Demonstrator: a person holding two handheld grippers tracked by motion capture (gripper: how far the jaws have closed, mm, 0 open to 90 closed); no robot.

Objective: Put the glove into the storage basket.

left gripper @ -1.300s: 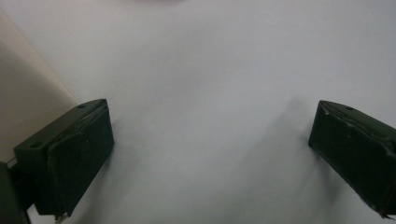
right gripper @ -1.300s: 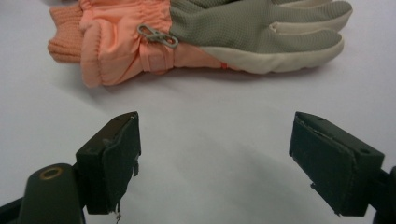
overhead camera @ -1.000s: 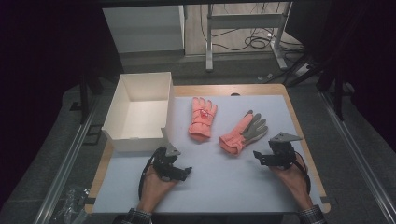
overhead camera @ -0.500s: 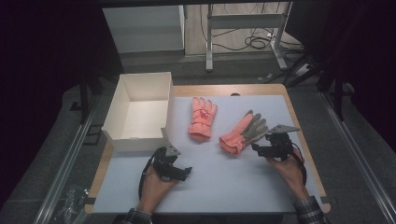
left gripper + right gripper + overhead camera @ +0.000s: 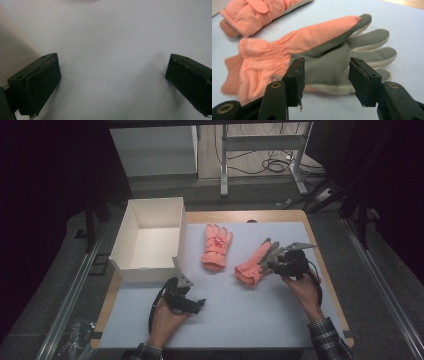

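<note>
At mat's right side: my right gripper closes in on the near glove.

Step in hand is the grasp. My right jaws have just been closing and stand half-spread about the glove's grey palm edge; the pads do not press it yet, as far as I can judge. It lies palm-up on the mat, apart from the second glove and well apart from the box. My left gripper rests near the box with jaws spread wide over bare mat. Next move, I judge: lower slightly, close on the fabric, then lift.
</note>
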